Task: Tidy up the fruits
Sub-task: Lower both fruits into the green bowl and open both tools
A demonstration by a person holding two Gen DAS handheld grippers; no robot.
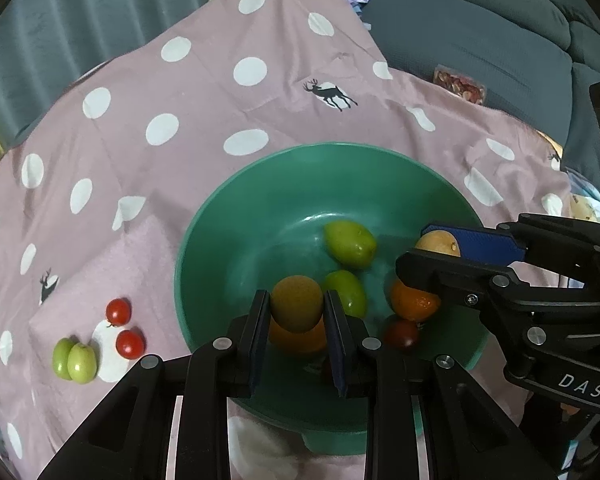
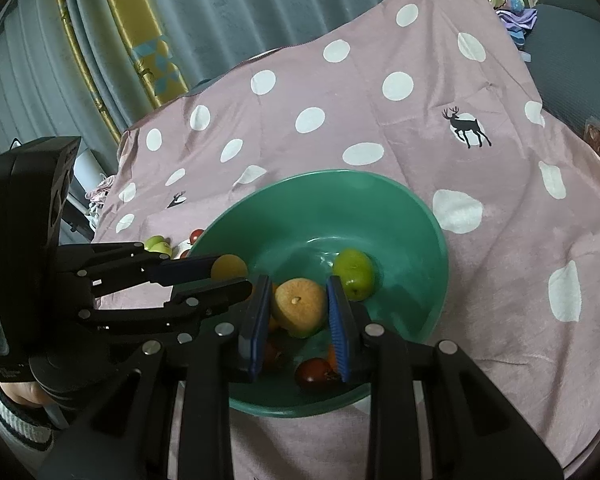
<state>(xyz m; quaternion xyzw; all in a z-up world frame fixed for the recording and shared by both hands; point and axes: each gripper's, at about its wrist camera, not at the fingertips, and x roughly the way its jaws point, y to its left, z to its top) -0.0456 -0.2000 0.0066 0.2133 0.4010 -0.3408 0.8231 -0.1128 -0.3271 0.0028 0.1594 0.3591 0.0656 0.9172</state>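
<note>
Both grippers are hovering over the green bowl (image 1: pixel 204 240). The left gripper (image 1: pixel 296 312) is pinching a brown, kiwi-like fruit (image 1: pixel 296 308); the right gripper (image 2: pixel 299 308) is pinching a tan round fruit (image 2: pixel 299 308), possibly a longan. Either smooth fruit could be slipping out, and the close grippers risk colliding.

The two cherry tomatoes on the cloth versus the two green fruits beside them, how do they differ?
The cherry tomatoes are red, round and smaller; the green fruits are pale green, oval and larger. The cherry tomatoes lie slightly apart, while the green fruits touch each other. Both pairs rest on the pink polka-dot cloth, outside the green bowl.
</note>
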